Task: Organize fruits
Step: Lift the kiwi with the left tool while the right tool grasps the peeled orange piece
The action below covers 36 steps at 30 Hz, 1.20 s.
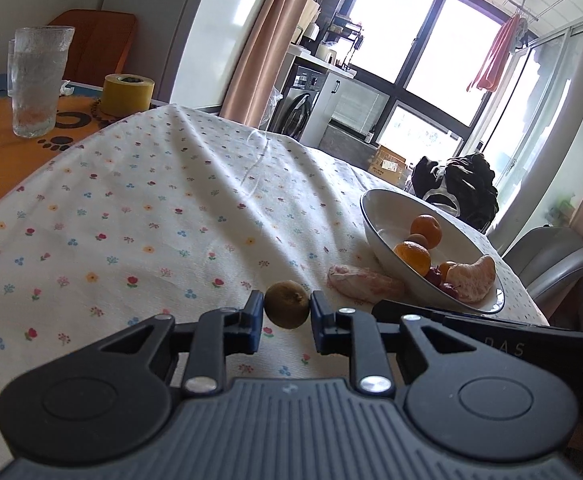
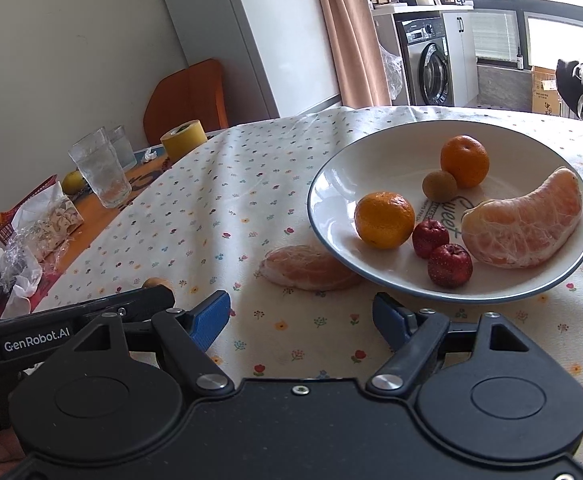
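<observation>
A cream cloth dotted with small red, blue and orange flowers (image 2: pixel 227 200) covers the desk. On it sits a white round bowl with a blue-grey rim (image 2: pixel 323 184). Inside the bowl lie two bright orange mandarins (image 2: pixel 384 220), two dark red little fruits (image 2: pixel 450 266), a brown-green small round fruit (image 2: pixel 439 186) and a pale orange peeled segment veined with white (image 2: pixel 527 220). Just beside the bowl rests a pinkish-orange peeled segment (image 2: pixel 309 268). Well beyond the bowl stands a yellow roll of tape (image 2: pixel 183 140).
</observation>
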Motion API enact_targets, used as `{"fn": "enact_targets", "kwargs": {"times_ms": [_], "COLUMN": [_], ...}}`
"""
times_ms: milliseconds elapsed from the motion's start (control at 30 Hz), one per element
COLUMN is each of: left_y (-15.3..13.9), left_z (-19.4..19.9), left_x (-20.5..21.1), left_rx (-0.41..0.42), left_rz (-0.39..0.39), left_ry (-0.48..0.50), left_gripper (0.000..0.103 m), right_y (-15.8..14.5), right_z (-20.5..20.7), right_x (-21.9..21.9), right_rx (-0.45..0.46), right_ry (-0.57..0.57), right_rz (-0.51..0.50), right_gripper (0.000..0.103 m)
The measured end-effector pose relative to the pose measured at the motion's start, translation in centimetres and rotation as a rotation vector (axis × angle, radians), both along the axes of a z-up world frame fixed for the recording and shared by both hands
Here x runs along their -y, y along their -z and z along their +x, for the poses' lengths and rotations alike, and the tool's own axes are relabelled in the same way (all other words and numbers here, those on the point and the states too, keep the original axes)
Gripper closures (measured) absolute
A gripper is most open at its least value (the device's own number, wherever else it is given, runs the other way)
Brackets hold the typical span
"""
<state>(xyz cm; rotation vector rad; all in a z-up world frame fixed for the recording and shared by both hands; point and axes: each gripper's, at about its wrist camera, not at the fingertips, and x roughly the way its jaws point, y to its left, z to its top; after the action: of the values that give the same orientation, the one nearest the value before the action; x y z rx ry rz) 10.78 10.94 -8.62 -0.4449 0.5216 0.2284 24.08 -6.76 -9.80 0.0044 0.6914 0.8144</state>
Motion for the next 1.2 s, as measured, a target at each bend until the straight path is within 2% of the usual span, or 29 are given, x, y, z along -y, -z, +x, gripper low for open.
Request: {"fn": "enact_targets", "kwargs": {"times_ms": [300,700,833,1200], "left_y": [0.0,0.4,0.5,0.5], "left_z": [-1.1,-1.7,-1.8,-2.5], "left_x": [-1.6,-2.4,-2.6,-3.4], "left_rx": [0.018,0.026,0.029,0.035], "left_rz": [-0.033,-0.066,-0.072,-0.079], "left_ry": [-0.012,-0.029,-0.033,-0.054], "left_gripper": [0.080,0.080,0.080,0.080], "right_y": [0.5,0.8,0.9,0.5], "right_z": [0.4,0.5,-0.5,-0.8], "right_x": [-1.9,-3.9,-5.2,-8.5], "right_rx": [0.001,0.054,0.111,0.136], "right_ry": [0.059,0.134,0.084,0.014], "right_rz": [0.004,-0.042,-0.096,-0.122], "right_gripper": [0.019,0.018,0.019,0.019]}}
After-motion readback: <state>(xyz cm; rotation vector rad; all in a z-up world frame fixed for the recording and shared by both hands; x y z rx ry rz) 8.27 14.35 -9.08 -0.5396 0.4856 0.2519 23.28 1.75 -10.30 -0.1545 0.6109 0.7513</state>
